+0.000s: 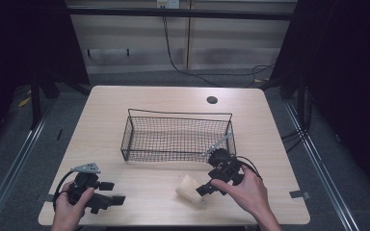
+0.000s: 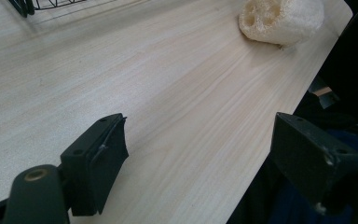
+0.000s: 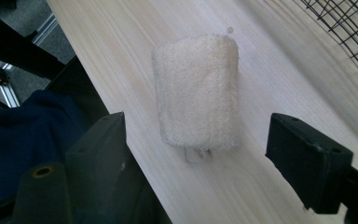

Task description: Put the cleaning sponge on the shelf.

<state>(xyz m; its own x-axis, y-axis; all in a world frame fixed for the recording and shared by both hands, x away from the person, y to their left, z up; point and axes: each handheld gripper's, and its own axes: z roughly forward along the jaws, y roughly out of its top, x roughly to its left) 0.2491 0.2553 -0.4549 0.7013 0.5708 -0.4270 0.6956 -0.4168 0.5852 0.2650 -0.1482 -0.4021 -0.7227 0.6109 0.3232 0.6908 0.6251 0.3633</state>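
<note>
A pale loofah piece (image 1: pixel 188 188) lies on the wooden table (image 1: pixel 139 101) near its front edge. In the right gripper view the loofah (image 3: pixel 197 91) sits just ahead of the wide-apart jaws, untouched. My right gripper (image 1: pixel 204 189) is open and points left at it, almost touching. The left gripper (image 1: pixel 111 192) rests at the front left, open and empty; from its view the loofah (image 2: pixel 281 20) is far off at the top right. A black wire basket (image 1: pixel 177 136) stands mid-table, empty.
A small dark round hole (image 1: pixel 212 100) marks the table's far right. Basket corners show in the left gripper view (image 2: pixel 37 5) and right gripper view (image 3: pixel 349 28). Cables run on the floor behind. Dark blue cloth (image 3: pixel 23 140) lies below the table's front edge.
</note>
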